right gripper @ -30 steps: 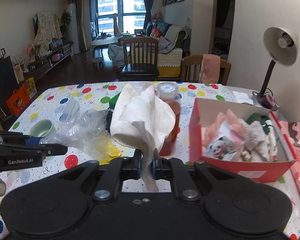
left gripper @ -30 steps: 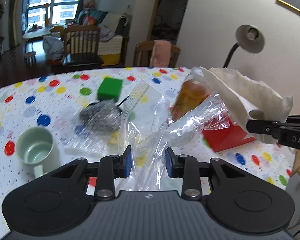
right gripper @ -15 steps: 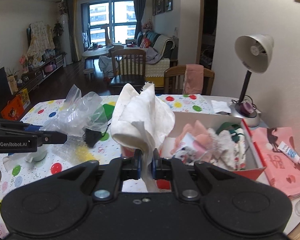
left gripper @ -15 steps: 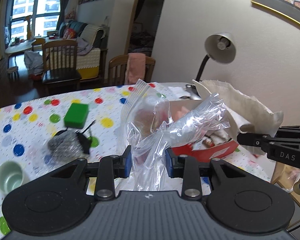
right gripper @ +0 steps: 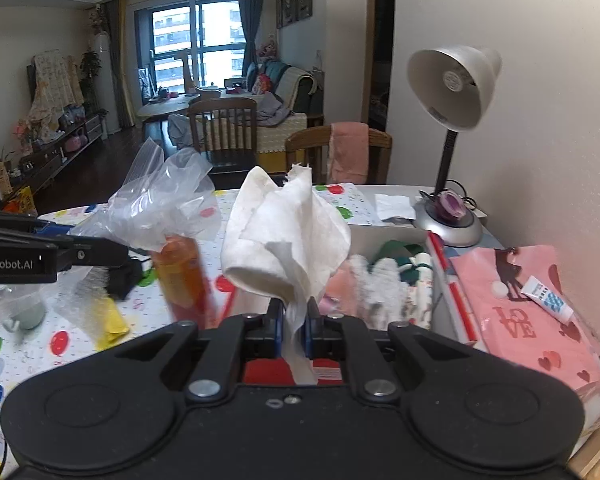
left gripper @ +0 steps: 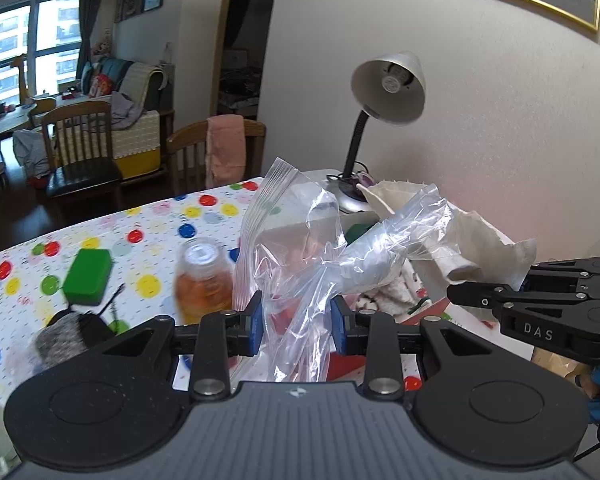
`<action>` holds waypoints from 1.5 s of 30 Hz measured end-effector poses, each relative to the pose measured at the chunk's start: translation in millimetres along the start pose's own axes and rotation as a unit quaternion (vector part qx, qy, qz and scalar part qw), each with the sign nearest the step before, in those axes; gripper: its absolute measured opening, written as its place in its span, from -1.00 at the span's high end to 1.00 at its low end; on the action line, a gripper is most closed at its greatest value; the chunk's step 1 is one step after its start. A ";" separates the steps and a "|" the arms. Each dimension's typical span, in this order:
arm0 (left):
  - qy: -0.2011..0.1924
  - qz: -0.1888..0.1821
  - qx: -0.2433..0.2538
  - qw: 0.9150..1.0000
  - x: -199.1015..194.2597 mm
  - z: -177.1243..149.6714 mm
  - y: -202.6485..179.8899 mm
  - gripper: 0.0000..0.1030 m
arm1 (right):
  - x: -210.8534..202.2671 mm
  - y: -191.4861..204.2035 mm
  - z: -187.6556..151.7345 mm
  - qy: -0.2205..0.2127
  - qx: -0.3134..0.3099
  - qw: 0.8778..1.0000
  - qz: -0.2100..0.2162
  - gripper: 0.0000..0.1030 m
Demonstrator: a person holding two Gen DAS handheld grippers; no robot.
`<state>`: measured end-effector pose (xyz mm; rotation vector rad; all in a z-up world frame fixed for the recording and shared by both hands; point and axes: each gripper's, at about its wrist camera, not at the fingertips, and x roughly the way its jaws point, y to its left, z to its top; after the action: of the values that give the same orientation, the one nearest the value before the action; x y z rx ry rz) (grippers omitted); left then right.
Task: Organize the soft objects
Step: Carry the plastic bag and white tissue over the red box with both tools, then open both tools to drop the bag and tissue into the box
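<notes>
My left gripper (left gripper: pixel 296 322) is shut on a clear zip plastic bag (left gripper: pixel 300 248) and holds it up in the air. It also shows in the right wrist view (right gripper: pixel 160 200). My right gripper (right gripper: pixel 293 326) is shut on a crumpled white paper towel (right gripper: pixel 288 236), held just above and in front of the red and white box (right gripper: pixel 440 276). The box holds soft items, among them a white fluffy cloth (right gripper: pixel 380 284) and pink fabric. In the left wrist view the towel (left gripper: pixel 480 244) sits right of the bag, over the box.
An orange bottle (right gripper: pixel 182 276) stands left of the box. A green sponge (left gripper: pixel 87 266), steel wool (left gripper: pixel 58 340), a pale mug (right gripper: pixel 26 314) and a yellow bag (right gripper: pixel 110 320) lie on the dotted tablecloth. A desk lamp (right gripper: pixel 448 128) and pink paper (right gripper: pixel 520 312) are at the right.
Both grippers moved right and forward with their loads, toward the box. The bag and towel now hang over the box instead of the table's middle.
</notes>
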<state>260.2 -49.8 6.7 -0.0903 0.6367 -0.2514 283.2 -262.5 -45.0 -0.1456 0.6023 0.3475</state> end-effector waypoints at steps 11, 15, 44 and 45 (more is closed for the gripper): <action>0.037 -0.009 0.010 0.999 73.9 20.0 -36.6 0.38 | 28.9 -57.5 -2.1 0.016 0.003 1.000 -0.026 0.84; 0.054 -0.005 0.014 0.998 101.2 24.9 -44.1 0.38 | 47.0 -74.7 -0.6 0.027 0.002 0.999 -0.032 0.84; 0.173 0.066 0.009 0.983 258.8 41.9 -42.4 0.39 | 153.0 -101.2 -22.7 0.119 -0.023 0.992 -0.020 0.64; 0.173 0.065 0.008 0.983 260.4 41.4 -42.0 0.38 | 153.4 -100.4 -23.2 0.121 -0.022 0.992 -0.019 0.60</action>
<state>478.2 -157.7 -103.6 0.0120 0.9830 -0.1454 425.0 -319.1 -149.0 -0.2432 0.8310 0.3090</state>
